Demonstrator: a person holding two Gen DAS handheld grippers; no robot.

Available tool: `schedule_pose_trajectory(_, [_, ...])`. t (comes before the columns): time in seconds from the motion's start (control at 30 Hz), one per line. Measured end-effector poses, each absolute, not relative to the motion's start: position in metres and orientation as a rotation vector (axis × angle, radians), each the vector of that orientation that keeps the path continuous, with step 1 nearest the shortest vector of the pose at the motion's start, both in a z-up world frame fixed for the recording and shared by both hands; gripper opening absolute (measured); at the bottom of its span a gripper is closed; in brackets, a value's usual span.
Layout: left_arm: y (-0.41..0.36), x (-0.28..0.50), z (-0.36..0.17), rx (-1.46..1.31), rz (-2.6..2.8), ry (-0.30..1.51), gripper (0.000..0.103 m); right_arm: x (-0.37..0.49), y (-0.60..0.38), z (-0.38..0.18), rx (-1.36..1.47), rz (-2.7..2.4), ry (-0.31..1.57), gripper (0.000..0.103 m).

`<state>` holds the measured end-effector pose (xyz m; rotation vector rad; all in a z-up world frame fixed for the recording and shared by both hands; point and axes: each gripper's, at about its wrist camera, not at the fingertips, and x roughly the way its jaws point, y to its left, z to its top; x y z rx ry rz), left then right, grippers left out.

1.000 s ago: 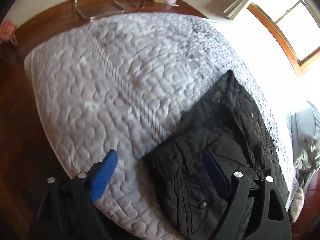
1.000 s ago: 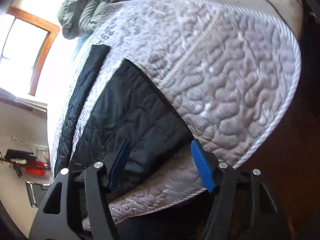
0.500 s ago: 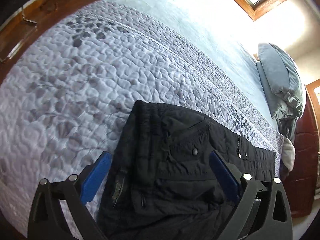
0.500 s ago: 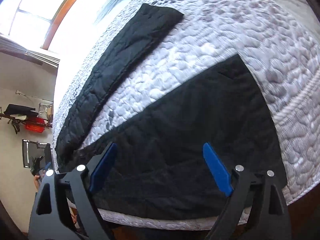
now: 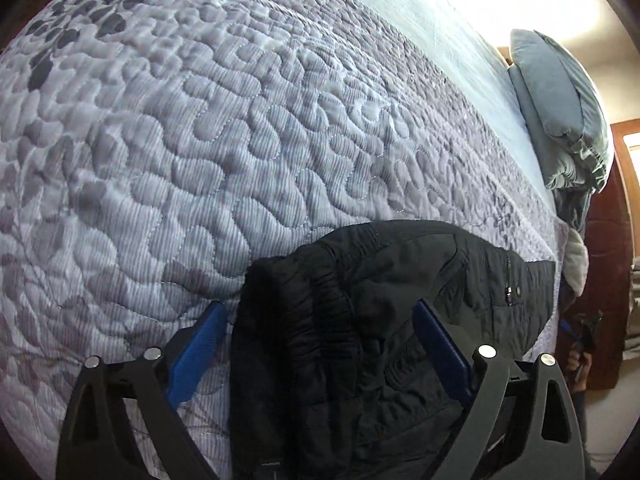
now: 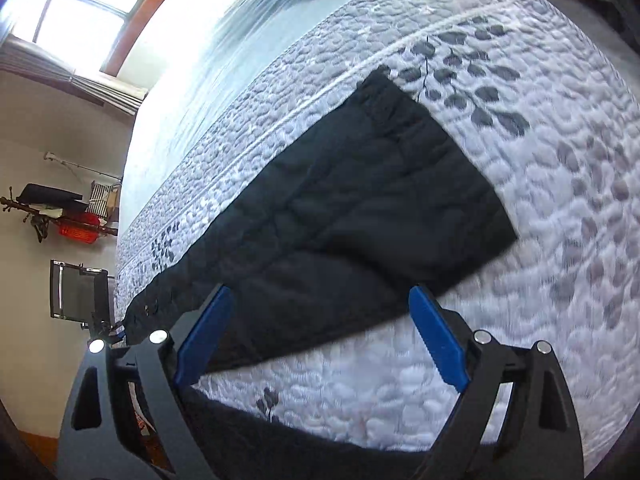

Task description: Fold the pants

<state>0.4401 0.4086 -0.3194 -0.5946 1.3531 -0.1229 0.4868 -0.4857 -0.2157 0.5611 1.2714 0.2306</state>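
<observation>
Left wrist: left tool (image 5: 316, 344) open astride pants (image 5: 360, 300) waistband on bed (image 5: 240, 120). Right tool (image 6: 320, 340) open over leg (image 6: 360, 208). Risk: thick bunched fabric, pinch may catch one layer only.

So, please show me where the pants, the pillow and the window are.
pants (image 5: 400, 280), left wrist view, on the bunched waist part.
pillow (image 5: 552, 92), left wrist view, on its grey face.
window (image 6: 76, 8), right wrist view, on the bright pane.
</observation>
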Motion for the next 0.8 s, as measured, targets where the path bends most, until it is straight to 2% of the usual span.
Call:
schedule_pose_trajectory(0.27, [0.39,0.456,-0.32,-0.484,-0.097,1.365,0.09,0.548,-0.514,-0.23,0.546,0.201,1.259,0.09])
schedule_pose_trajectory(0.3, [0.384,0.459,-0.32,-0.464,-0.098,1.365,0.084,0.553,-0.515,-0.232,0.548,0.206,1.257,0.09])
schedule_pose_trajectory(0.33, [0.381,0.461,-0.319,-0.447,-0.096,1.371,0.073,0.558,-0.518,-0.234,0.545,0.205,1.257,0.09])
schedule_pose_trajectory(0.37, [0.379,0.461,-0.317,-0.434,-0.093,1.371,0.071,0.565,-0.52,-0.236,0.539,0.2,1.255,0.09])
schedule_pose_trajectory(0.43, [0.386,0.462,-0.316,-0.455,-0.096,1.365,0.054,0.578,-0.527,-0.238,0.526,0.191,1.258,0.09])
schedule_pose_trajectory(0.5, [0.391,0.459,-0.313,-0.475,-0.098,1.354,0.047,0.594,-0.535,-0.244,0.519,0.186,1.267,0.09])
schedule_pose_trajectory(0.8, [0.388,0.451,-0.315,-0.45,-0.043,1.331,0.042,0.654,-0.515,-0.284,0.427,0.255,1.325,0.09])
